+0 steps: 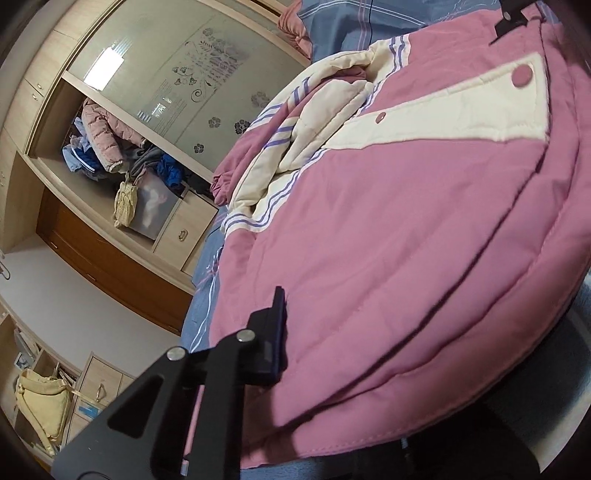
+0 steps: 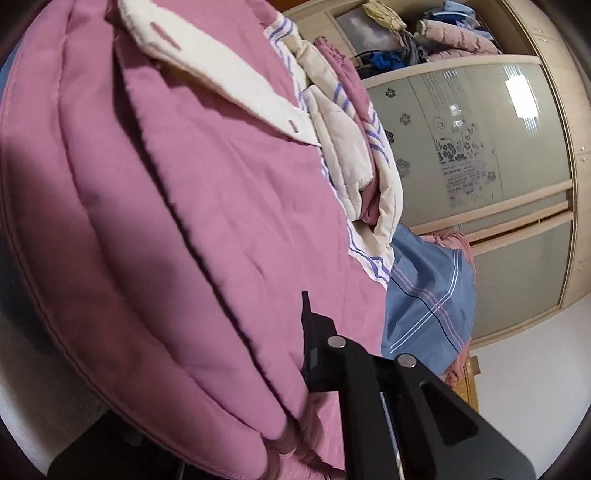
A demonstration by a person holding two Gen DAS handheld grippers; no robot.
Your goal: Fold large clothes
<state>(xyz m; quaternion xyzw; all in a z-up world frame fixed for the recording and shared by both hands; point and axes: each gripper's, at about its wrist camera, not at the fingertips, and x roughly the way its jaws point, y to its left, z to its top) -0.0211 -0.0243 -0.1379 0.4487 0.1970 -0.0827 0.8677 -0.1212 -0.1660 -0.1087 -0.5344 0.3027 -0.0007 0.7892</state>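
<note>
Left wrist view: a wardrobe stuffed with clothes is seen at far left, its frosted sliding door beside it. The left gripper is recorded low in frame; one black finger lies against the hem of the pink padded jacket, the other is hidden, so the tongs' state cannot be told. The jacket is spread over the blue striped bedsheet, cream placket uppermost. Right wrist view: the jacket fills the left; the right gripper is noted at its lower edge, fabric bunched by one finger, closure undeterminable.
</note>
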